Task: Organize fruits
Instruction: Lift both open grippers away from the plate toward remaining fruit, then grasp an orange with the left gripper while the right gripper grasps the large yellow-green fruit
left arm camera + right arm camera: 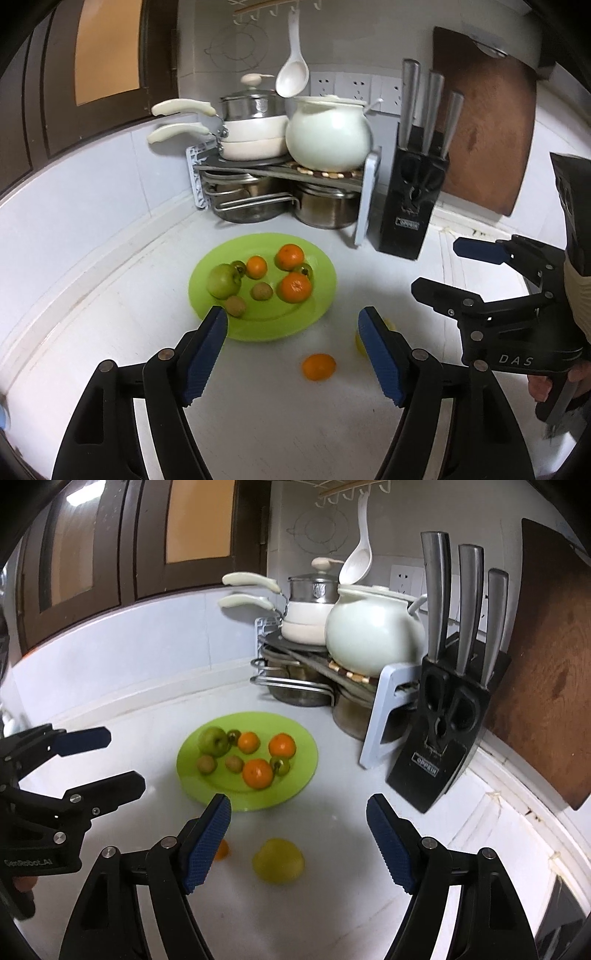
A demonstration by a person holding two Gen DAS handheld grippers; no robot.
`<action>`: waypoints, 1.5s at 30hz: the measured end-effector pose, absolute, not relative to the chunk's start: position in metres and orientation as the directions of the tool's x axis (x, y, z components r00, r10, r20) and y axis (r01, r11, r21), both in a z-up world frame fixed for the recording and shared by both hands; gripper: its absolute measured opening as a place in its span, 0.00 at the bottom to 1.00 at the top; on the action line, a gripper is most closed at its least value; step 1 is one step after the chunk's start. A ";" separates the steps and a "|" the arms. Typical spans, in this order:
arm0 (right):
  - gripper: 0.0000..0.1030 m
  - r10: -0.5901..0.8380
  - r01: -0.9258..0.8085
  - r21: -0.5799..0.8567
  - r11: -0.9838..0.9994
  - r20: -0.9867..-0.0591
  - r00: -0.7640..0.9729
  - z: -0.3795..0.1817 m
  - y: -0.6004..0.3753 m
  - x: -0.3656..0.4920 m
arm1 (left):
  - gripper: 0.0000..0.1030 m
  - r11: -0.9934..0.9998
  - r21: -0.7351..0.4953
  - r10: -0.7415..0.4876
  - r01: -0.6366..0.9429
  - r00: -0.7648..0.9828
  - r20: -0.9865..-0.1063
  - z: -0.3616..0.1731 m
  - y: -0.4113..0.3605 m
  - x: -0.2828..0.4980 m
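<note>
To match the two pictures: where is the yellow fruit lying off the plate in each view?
Left wrist: yellow fruit right of centre, mostly hidden behind the left gripper's right finger.
Right wrist: yellow fruit low centre, in full view.
Shared landmark: green plate behind it.

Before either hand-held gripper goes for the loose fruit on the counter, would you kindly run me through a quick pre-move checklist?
1. Left hand-held gripper empty, jaws apart: ok.
2. Right hand-held gripper empty, jaws apart: ok.
3. Loose orange lies on the counter between the left jaws' line, nothing on top of it: ok.
4. Yellow fruit lies on the counter ahead of the right jaws, clear of the orange: ok.
5. Green plate has bare room on its near side for more fruit: ok.
6. All fruit on the plate: not ok, two pieces still off it.
7. Whether the yellow fruit will roll when touched: cannot tell.
</note>
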State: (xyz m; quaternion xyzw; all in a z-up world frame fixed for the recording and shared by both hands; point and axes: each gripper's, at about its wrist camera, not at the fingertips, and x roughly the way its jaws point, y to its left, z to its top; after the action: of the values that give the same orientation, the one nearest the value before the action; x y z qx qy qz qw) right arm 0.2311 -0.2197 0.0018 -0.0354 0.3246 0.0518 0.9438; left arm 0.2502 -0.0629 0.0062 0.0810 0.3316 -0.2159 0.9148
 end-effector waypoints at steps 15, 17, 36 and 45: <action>0.74 0.108 -0.183 -0.025 0.983 -0.724 0.681 -0.049 -0.224 0.241 | 0.71 0.870 0.005 -0.331 0.492 0.593 -0.734 -0.050 -0.076 0.254; 0.74 0.109 -0.185 -0.022 0.982 -0.738 0.666 -0.057 -0.224 0.244 | 0.71 0.868 0.004 -0.328 0.496 0.580 -0.746 -0.057 -0.077 0.257; 0.74 0.106 -0.225 -0.035 0.974 -0.805 0.584 -0.099 -0.217 0.275 | 0.69 0.845 -0.018 -0.316 0.535 0.472 -0.823 -0.104 -0.090 0.291; 0.73 0.108 -0.241 -0.043 0.969 -0.808 0.579 -0.099 -0.212 0.280 | 0.60 0.829 -0.057 -0.353 0.556 0.443 -0.824 -0.106 -0.090 0.294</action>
State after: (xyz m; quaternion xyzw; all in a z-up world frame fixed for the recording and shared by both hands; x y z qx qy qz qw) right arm 0.2796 -0.2118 -0.0992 -0.0743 0.4480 0.0987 0.8855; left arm 0.2938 -0.0897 -0.1060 0.1118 0.4536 -0.2699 0.8419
